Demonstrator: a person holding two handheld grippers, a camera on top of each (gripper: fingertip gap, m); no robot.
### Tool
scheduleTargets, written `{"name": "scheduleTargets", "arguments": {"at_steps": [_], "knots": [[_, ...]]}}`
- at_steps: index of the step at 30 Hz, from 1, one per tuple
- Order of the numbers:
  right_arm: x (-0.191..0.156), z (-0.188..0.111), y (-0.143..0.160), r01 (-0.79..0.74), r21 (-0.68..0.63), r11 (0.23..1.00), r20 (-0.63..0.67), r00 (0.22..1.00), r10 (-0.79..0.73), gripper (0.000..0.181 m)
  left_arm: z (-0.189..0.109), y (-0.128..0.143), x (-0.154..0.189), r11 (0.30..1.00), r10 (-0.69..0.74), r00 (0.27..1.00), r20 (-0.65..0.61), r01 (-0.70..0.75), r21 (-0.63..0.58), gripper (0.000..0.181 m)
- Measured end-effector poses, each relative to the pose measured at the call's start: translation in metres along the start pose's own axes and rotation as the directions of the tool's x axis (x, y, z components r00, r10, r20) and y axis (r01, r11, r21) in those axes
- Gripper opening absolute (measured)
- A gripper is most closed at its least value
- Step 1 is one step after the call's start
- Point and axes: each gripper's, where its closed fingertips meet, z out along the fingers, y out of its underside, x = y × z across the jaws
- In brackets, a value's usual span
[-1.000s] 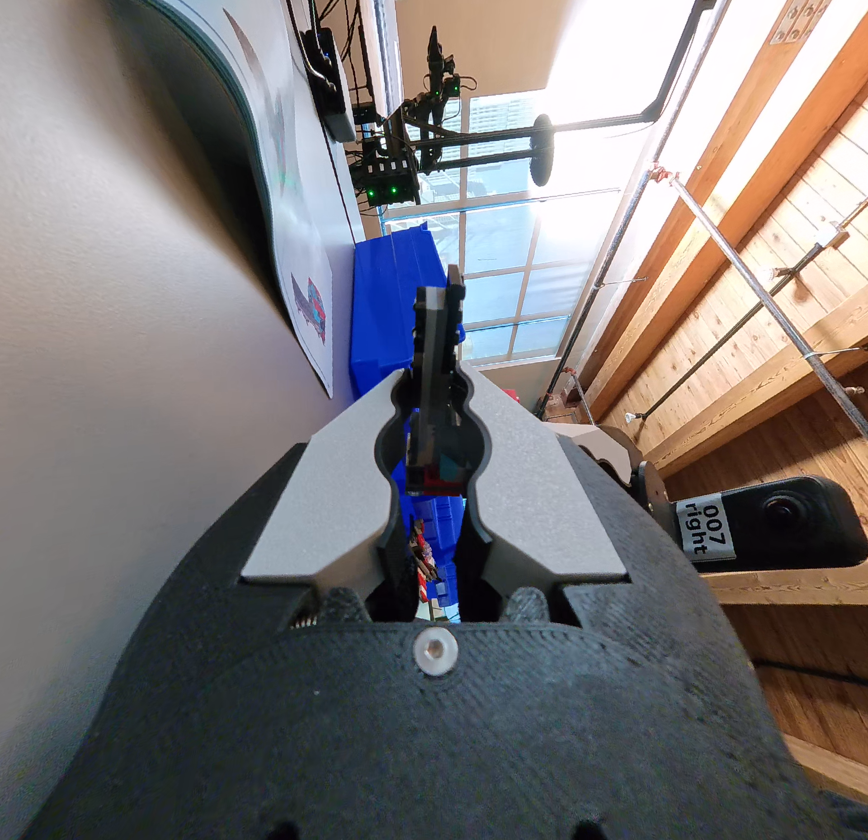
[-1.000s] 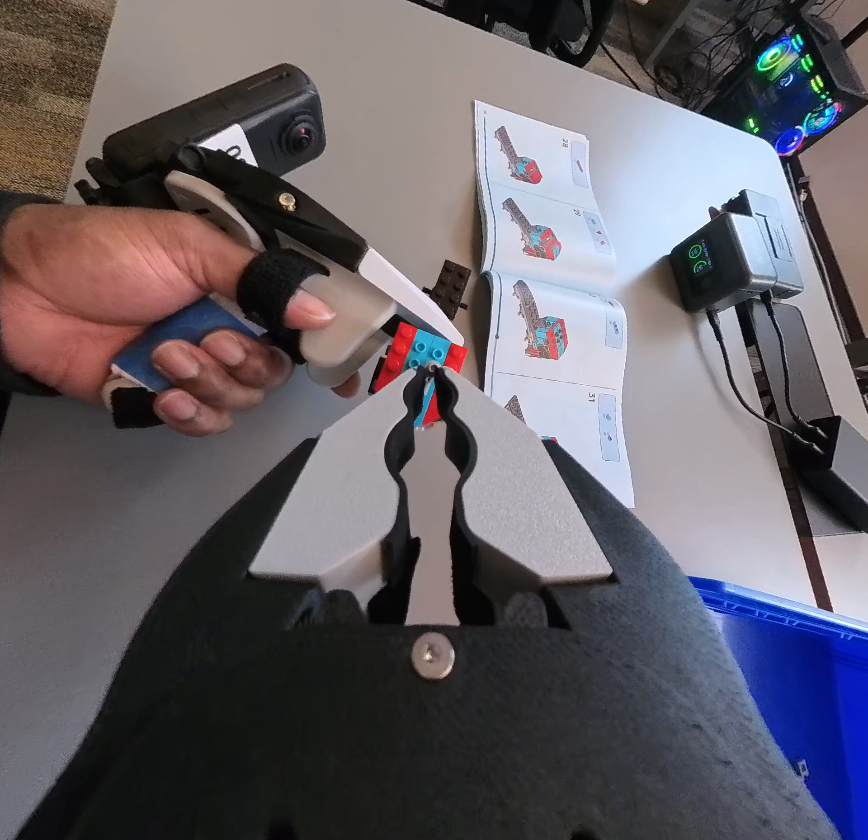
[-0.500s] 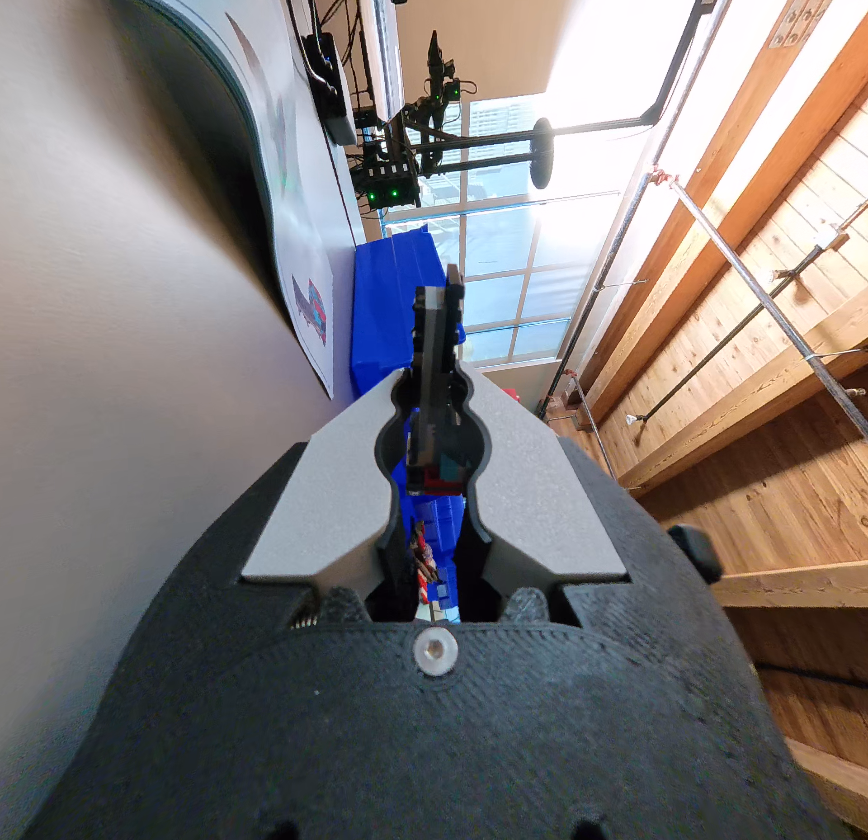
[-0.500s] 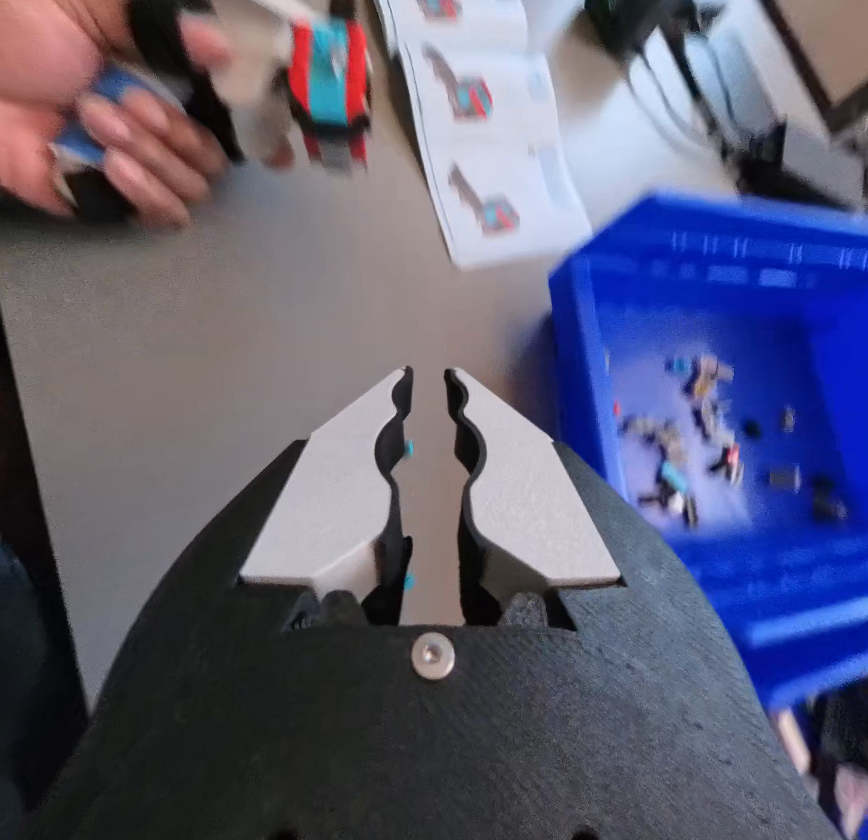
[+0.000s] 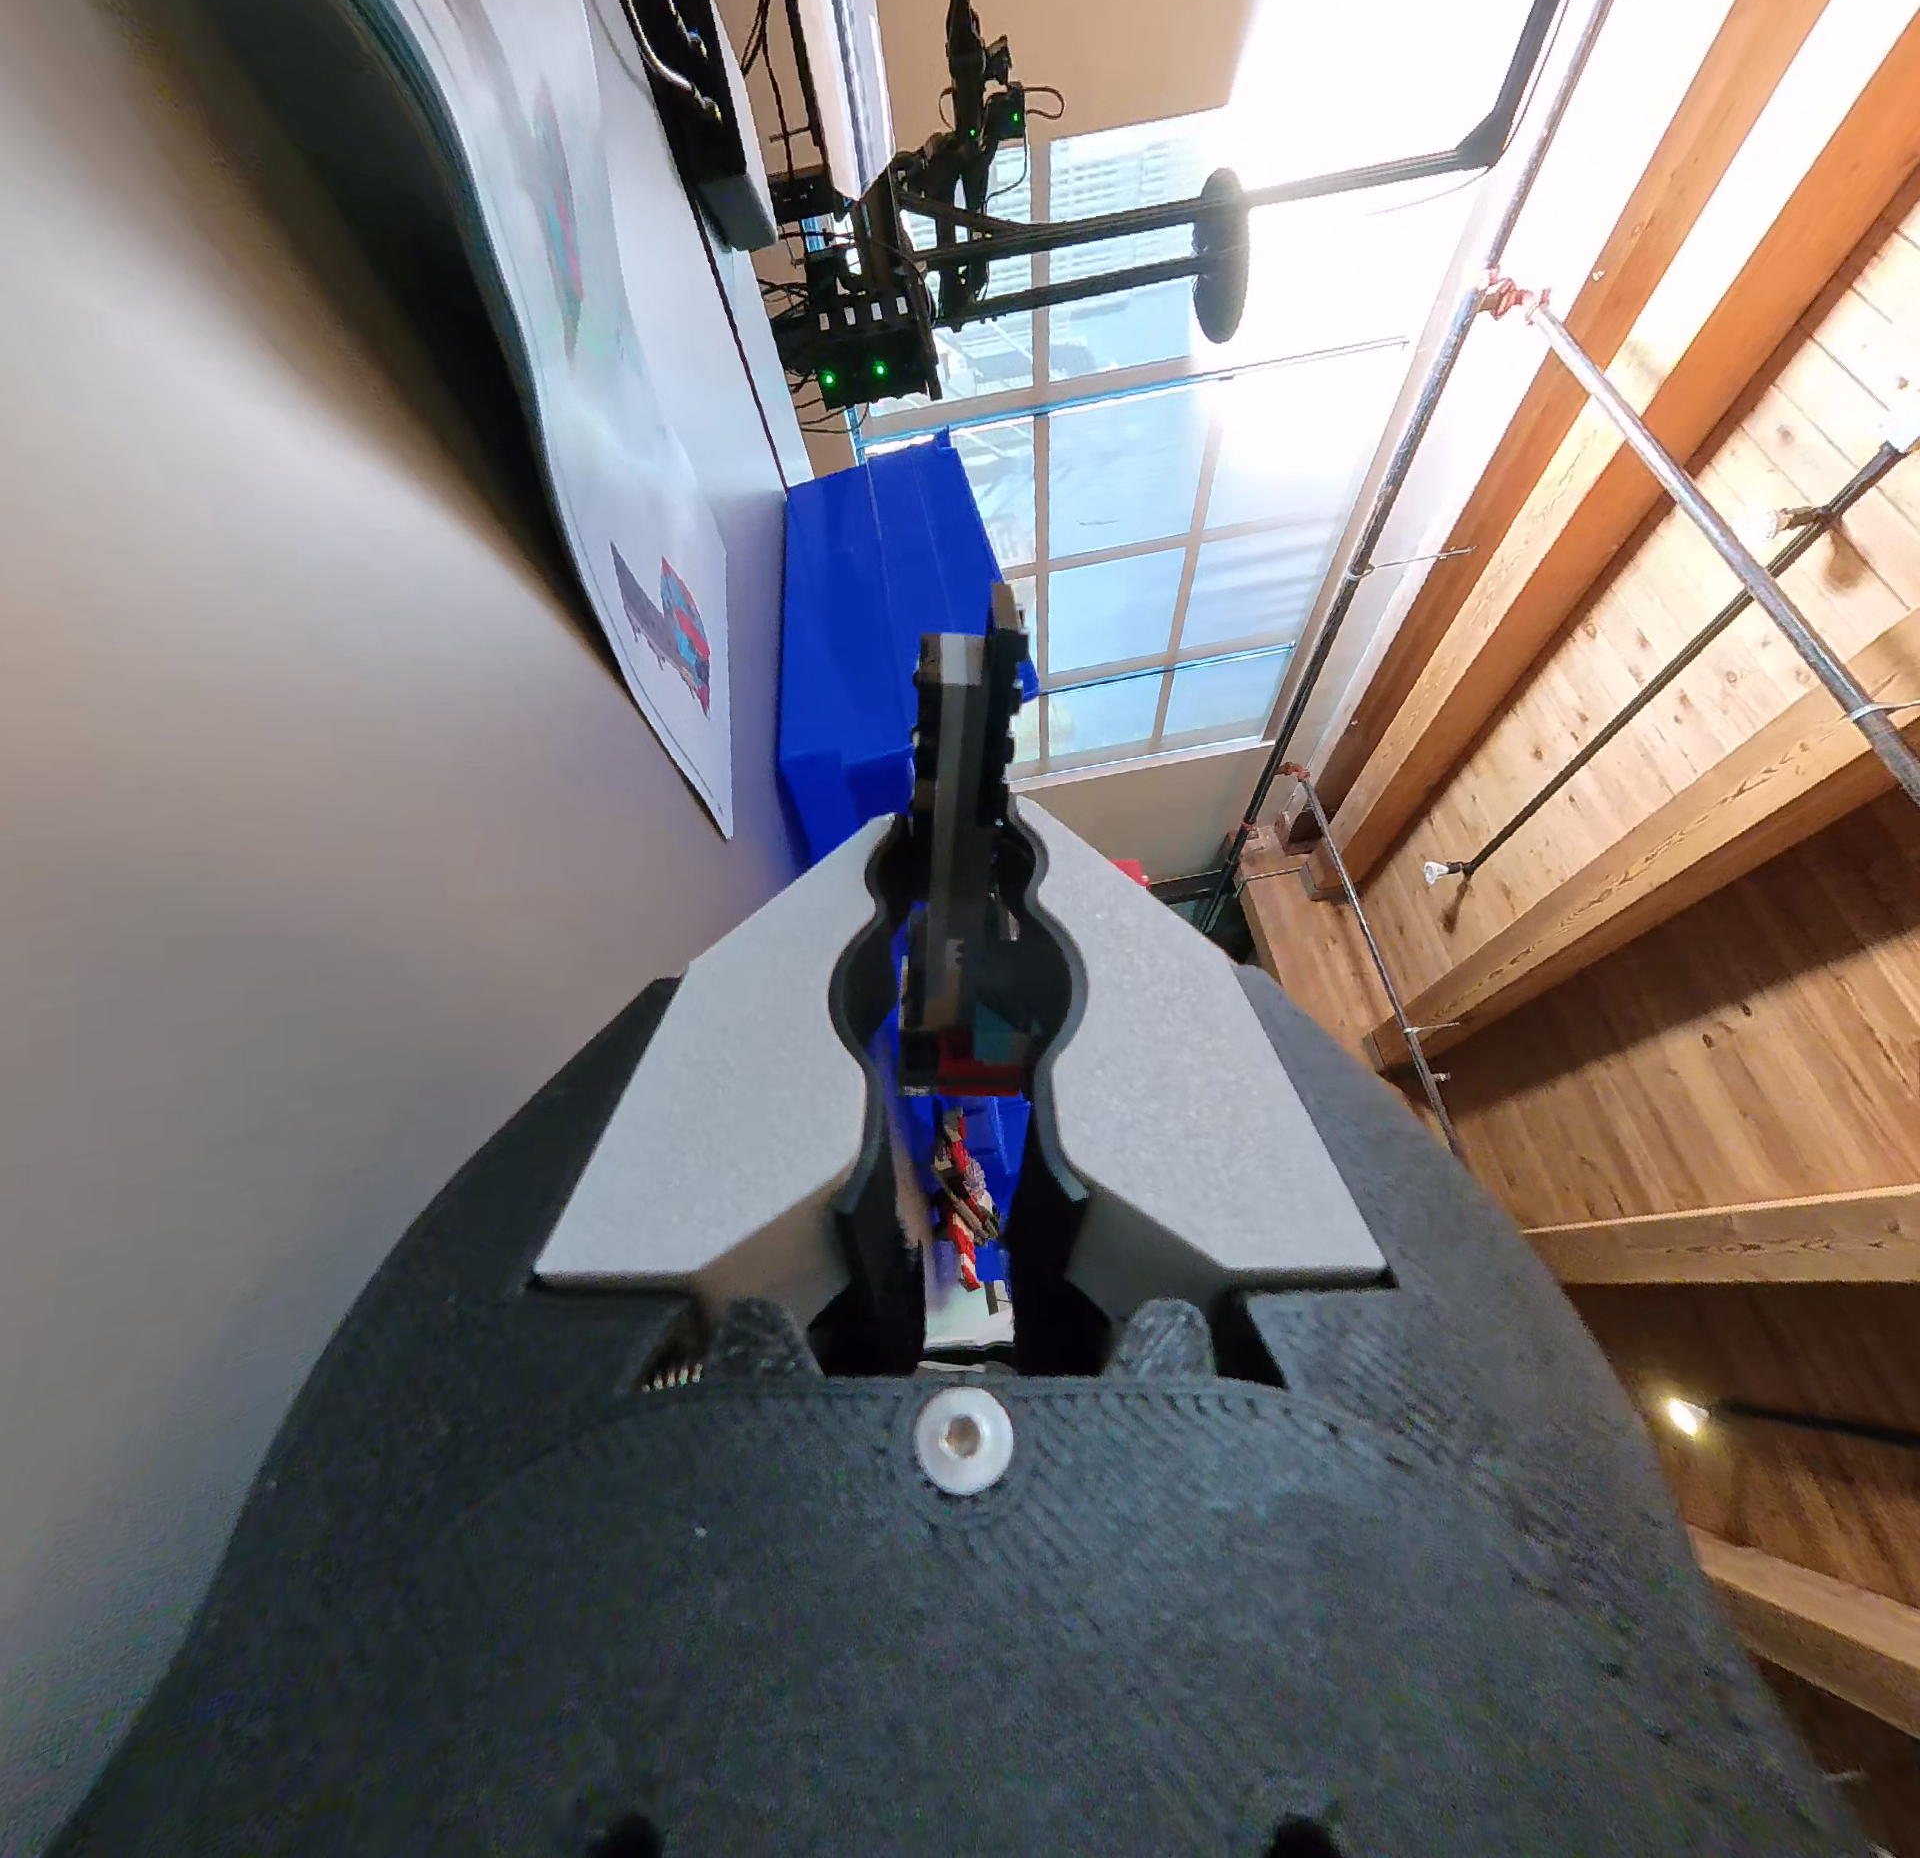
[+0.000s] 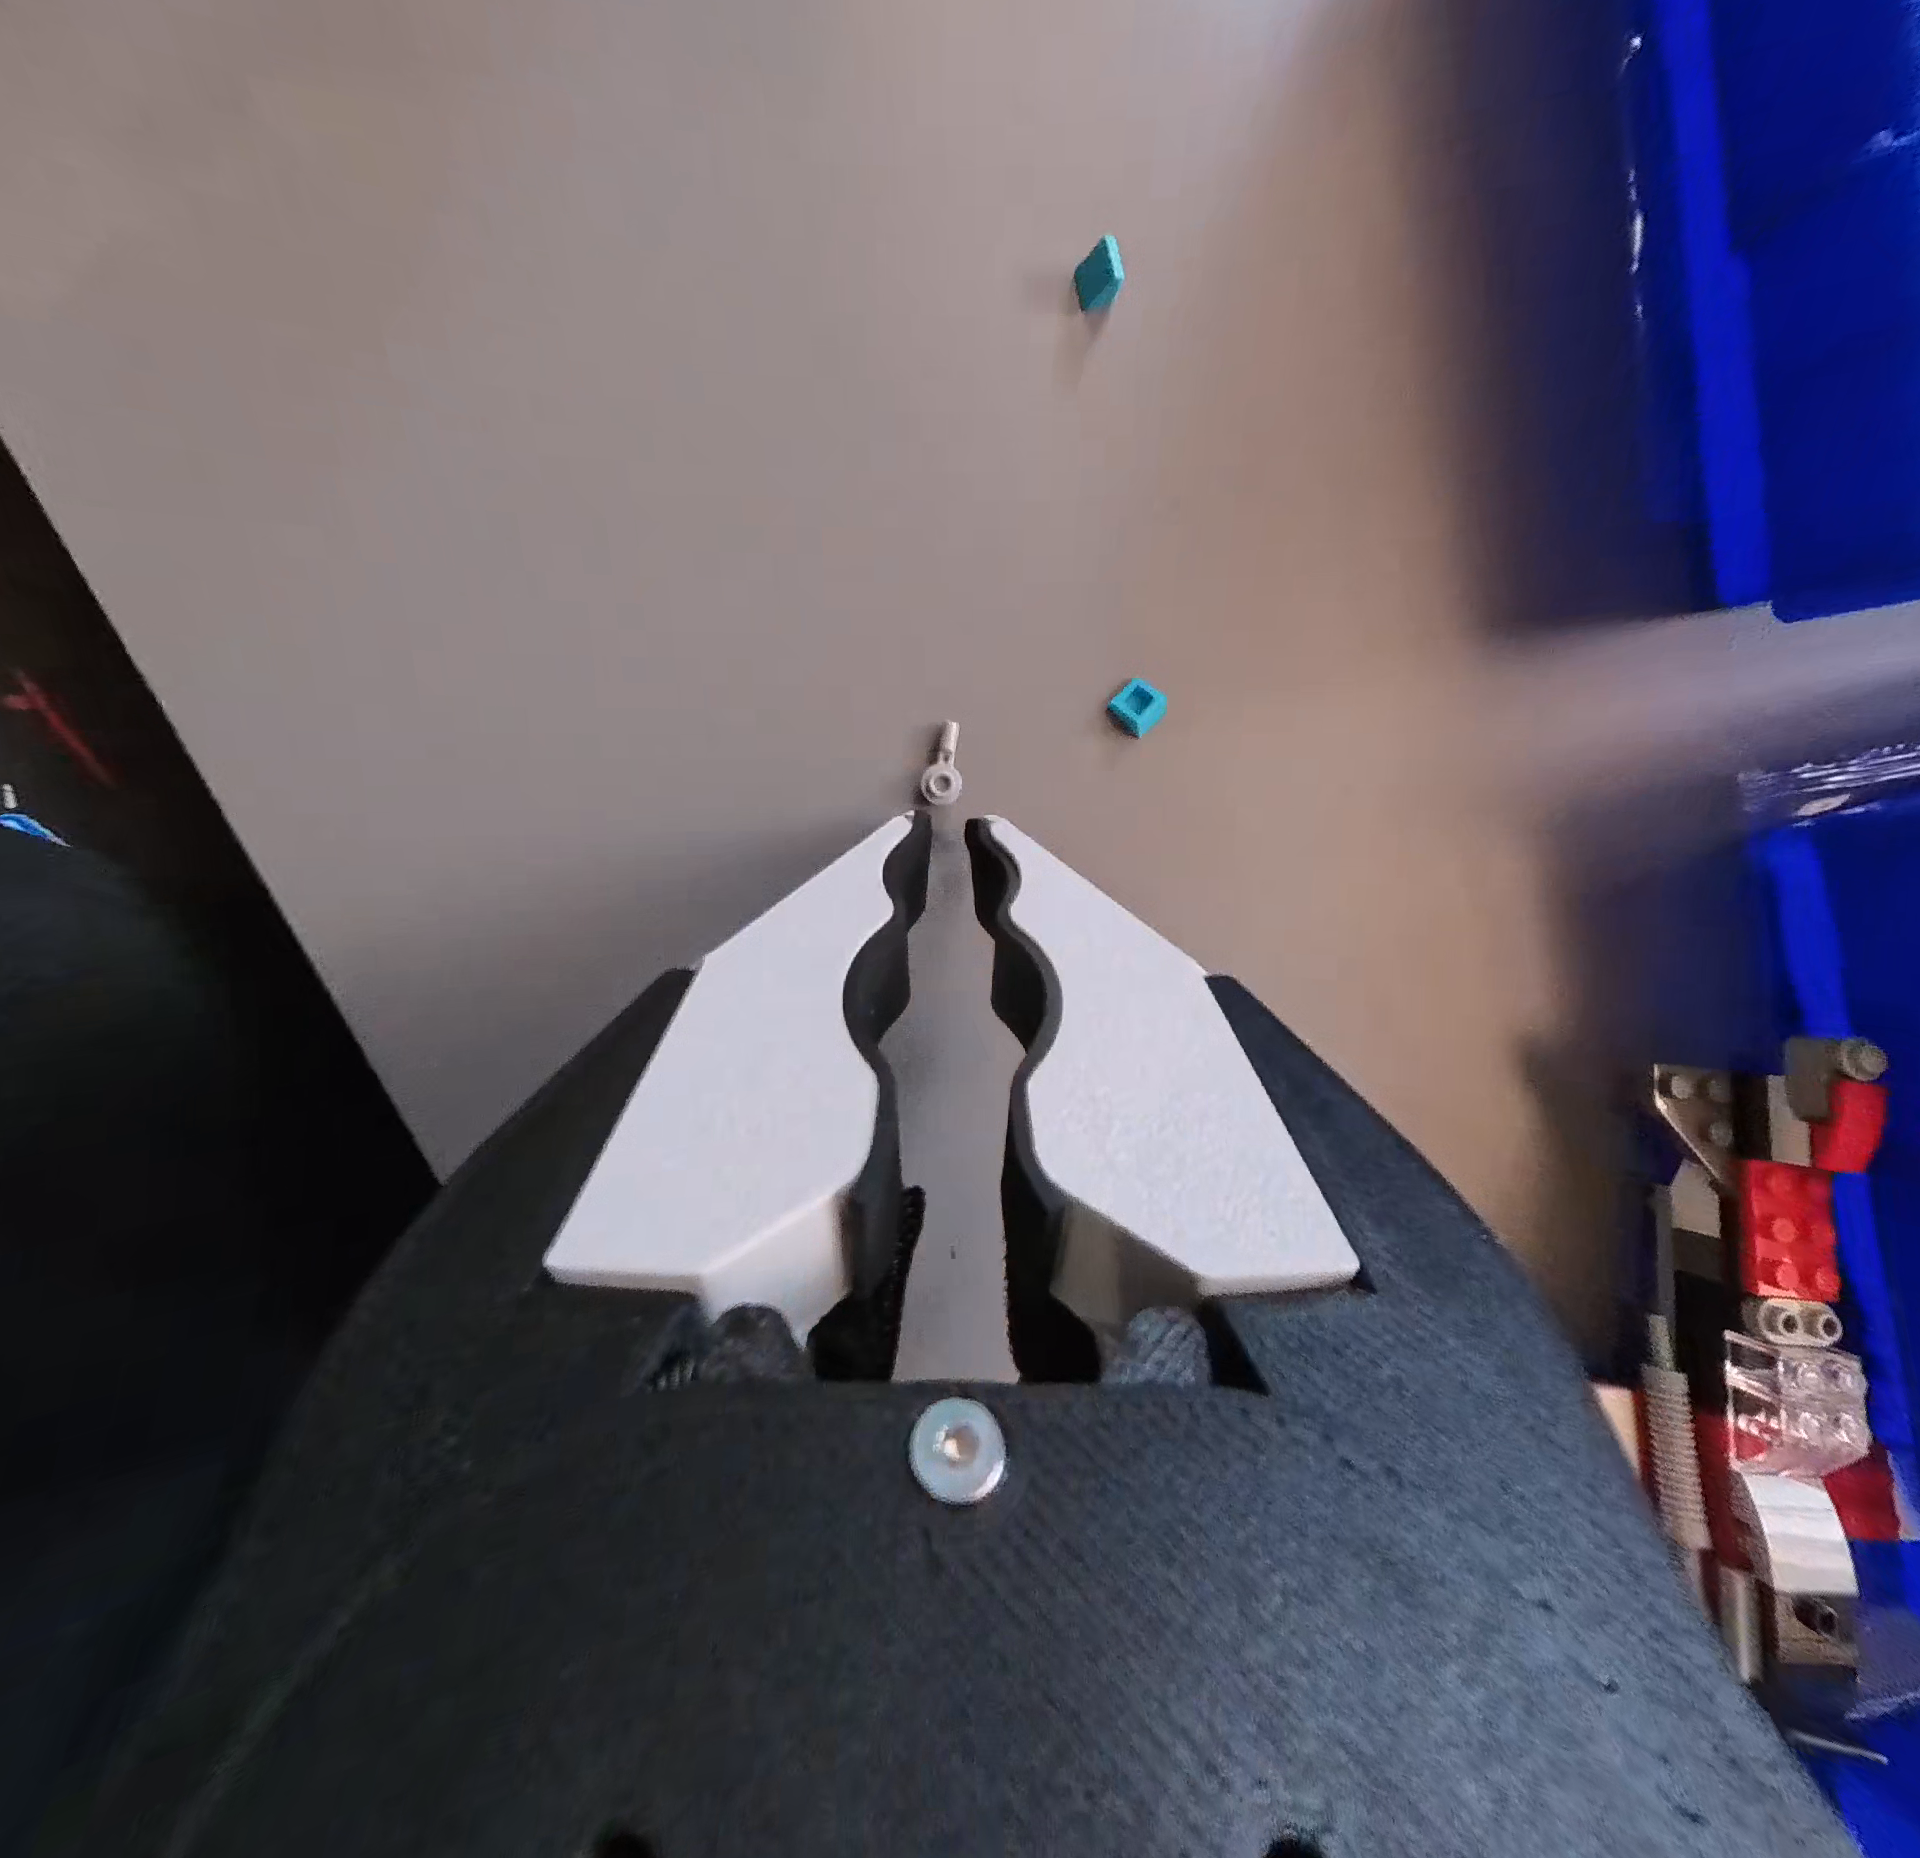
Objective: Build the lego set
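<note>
The left gripper was clamped on the lego model, a narrow build of black and grey pieces with red and teal bricks at its near end, and the model stuck out past the fingertips. The view was rolled onto its side, so the grey table ran up the left. Behind the model lay an open instruction booklet on the table, with a blue bin just beyond it. Farther off were dark electronics with green lights, a window and wooden beams.

The right gripper held nothing; its jaws stood slightly apart above the table. Right at the fingertips lay a small grey pin with a ring end. A little to its right sat a small teal piece, hollow side up, and farther on a second teal piece with a sloped face. Along the right edge, blurred, were blue bins; the nearer one held loose red, grey, black and clear bricks.
</note>
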Motion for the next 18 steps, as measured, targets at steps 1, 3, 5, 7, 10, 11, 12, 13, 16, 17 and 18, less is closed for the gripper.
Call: {"name": "scheduleTargets", "arguments": {"at_steps": [1, 3, 5, 7, 10, 11, 12, 13, 16, 17, 18], "knots": [[-0.002, 0.002, -0.001, -0.001, 0.004, 1.0, 0.007, 1.0, 0.001, 0.007, 0.0, 0.0, 0.0, 1.0, 0.001, 1.0, -0.001, -0.001, 0.0, 0.016], [-0.006, 0.005, -0.006, 0.0, 0.017, 1.0, 0.02, 1.0, -0.001, 0.007, 0.0, 0.0, 0.0, 1.0, 0.001, 1.0, -0.002, -0.001, -0.001, 0.016], [-0.012, 0.007, -0.01, -0.001, 0.021, 1.0, 0.039, 0.999, 0.0, 0.007, 0.0, 0.0, 0.001, 1.0, 0.002, 1.0, -0.003, -0.002, -0.003, 0.016], [-0.017, 0.008, -0.014, 0.005, 0.023, 1.0, 0.054, 0.999, -0.006, 0.007, -0.001, 0.0, 0.001, 1.0, -0.001, 1.0, -0.005, 0.001, -0.003, 0.016], [-0.022, 0.011, -0.02, 0.025, 0.031, 0.999, 0.055, 0.998, -0.027, 0.012, -0.001, 0.0, 0.001, 1.0, -0.005, 1.0, -0.009, 0.005, -0.004, 0.016], [-0.023, 0.011, -0.022, 0.037, 0.032, 0.999, 0.058, 0.998, -0.038, 0.013, -0.001, 0.0, 0.001, 1.0, -0.006, 1.0, -0.01, 0.006, -0.006, 0.015], [-0.024, 0.01, -0.023, 0.053, 0.039, 0.998, 0.056, 0.997, -0.055, 0.013, -0.001, 0.001, 0.001, 1.0, -0.007, 1.0, -0.012, 0.007, -0.008, 0.015], [-0.023, 0.009, -0.025, 0.07, 0.05, 0.996, 0.049, 0.996, -0.072, 0.013, -0.001, 0.001, 0.001, 1.0, -0.009, 1.0, -0.013, 0.009, -0.008, 0.016], [-0.009, 0.004, -0.029, 0.103, 0.08, 0.992, 0.015, 0.994, -0.104, 0.013, -0.001, 0.0, 0.001, 1.0, -0.015, 1.0, -0.017, 0.015, -0.009, 0.015], [-0.003, 0.003, -0.028, 0.112, 0.086, 0.99, 0.007, 0.994, -0.113, 0.014, -0.001, 0.0, 0.001, 1.0, -0.016, 1.0, -0.017, 0.016, -0.01, 0.015], [0.001, 0.004, -0.025, 0.123, 0.078, 0.989, 0.008, 0.992, -0.124, 0.015, -0.001, 0.0, 0.001, 1.0, -0.016, 1.0, -0.017, 0.016, -0.011, 0.015]]}}
